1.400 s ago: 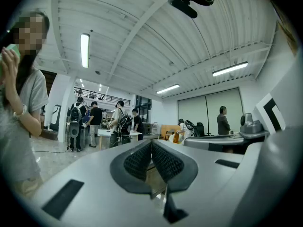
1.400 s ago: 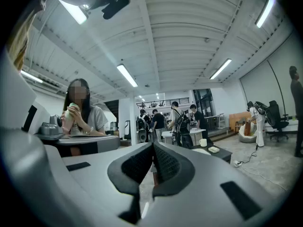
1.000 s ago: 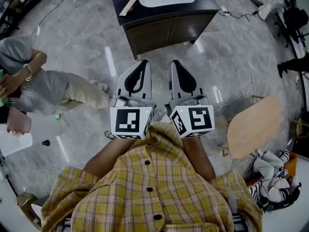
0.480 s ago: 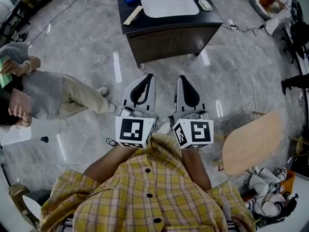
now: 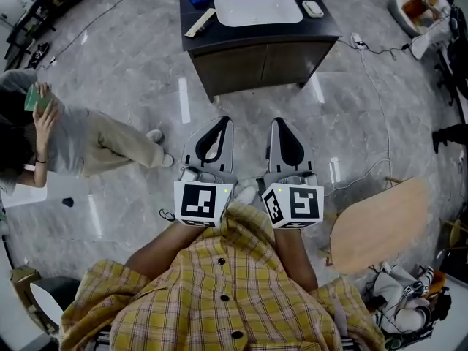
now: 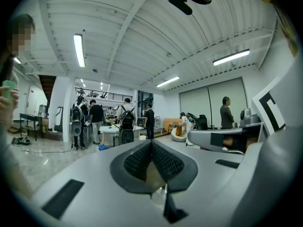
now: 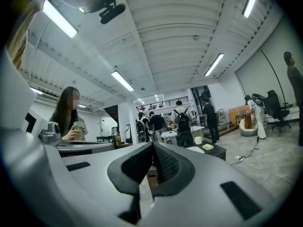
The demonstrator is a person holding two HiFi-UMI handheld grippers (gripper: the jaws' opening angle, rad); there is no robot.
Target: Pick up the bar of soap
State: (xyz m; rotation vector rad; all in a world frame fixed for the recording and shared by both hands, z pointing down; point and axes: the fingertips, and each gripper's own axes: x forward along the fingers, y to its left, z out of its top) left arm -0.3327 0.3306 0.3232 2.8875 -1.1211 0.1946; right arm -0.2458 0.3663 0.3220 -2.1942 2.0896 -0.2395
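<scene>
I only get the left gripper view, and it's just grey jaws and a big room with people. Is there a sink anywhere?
Observer: Yes. The head view shows a dark cabinet with a white basin in its top, on the floor ahead of both grippers.
Operator: Is soap on it?
Observer: A small pale thing lies on the top at the basin's right in that view; too small to tell if it is soap.
Operator: What's my other gripper doing?
Observer: The right gripper is shut and empty, held close beside the left gripper.
</scene>
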